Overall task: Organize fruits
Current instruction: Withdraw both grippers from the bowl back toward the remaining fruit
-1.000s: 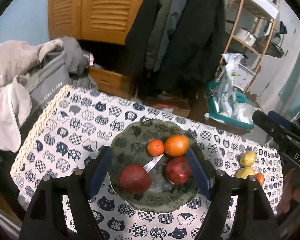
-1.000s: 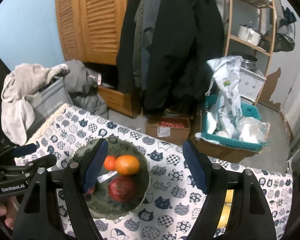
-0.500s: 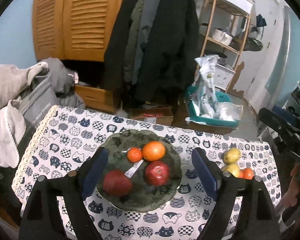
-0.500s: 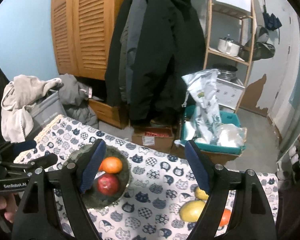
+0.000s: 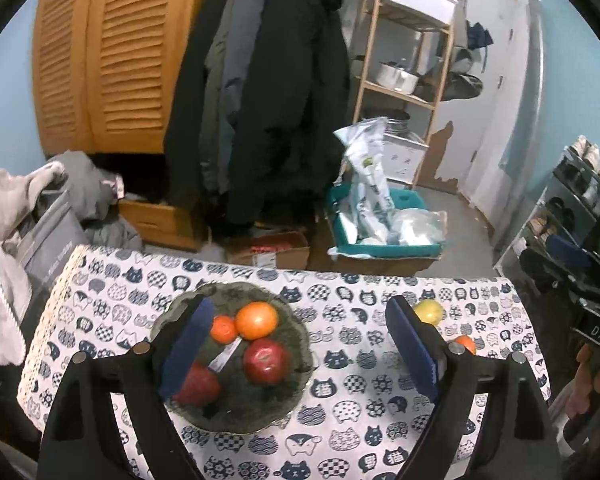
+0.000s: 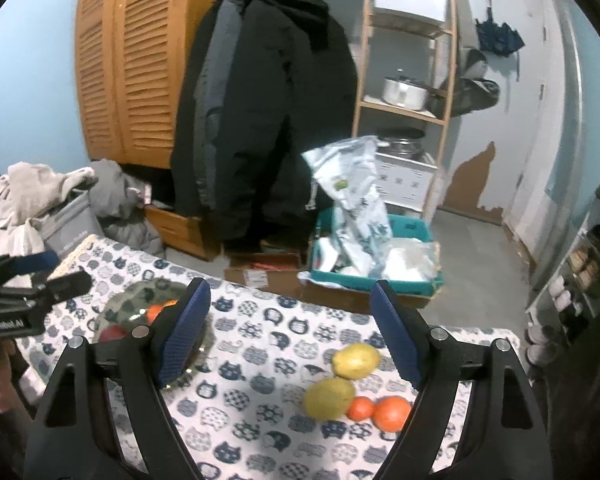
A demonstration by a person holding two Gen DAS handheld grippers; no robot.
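A dark green plate [image 5: 300, 354] on the cat-print tablecloth [image 5: 340, 400] holds two red apples [image 5: 266, 361], a large orange [image 5: 257, 320], a small orange [image 5: 224, 328] and a shiny knife-like piece [image 5: 225, 358]. My left gripper [image 5: 298, 348] is open and empty above it. In the right wrist view two yellow pears [image 6: 356, 360] [image 6: 329, 396] and two oranges [image 6: 392, 413] [image 6: 360, 408] lie loose on the cloth. My right gripper [image 6: 290, 334] is open and empty above them. The plate [image 6: 116, 308] shows at its left.
Beyond the table's far edge stand a coat rack with dark coats [image 5: 268, 100], a wooden shelf [image 5: 404, 80], a teal bin with bags [image 5: 380, 220] and a cardboard box [image 5: 272, 248]. A grey laundry basket [image 5: 40, 232] is at the left.
Both grippers have risen and pulled back from the table, so more of the room and cloth shows. The right gripper has shifted right from the plate to over the loose fruit.
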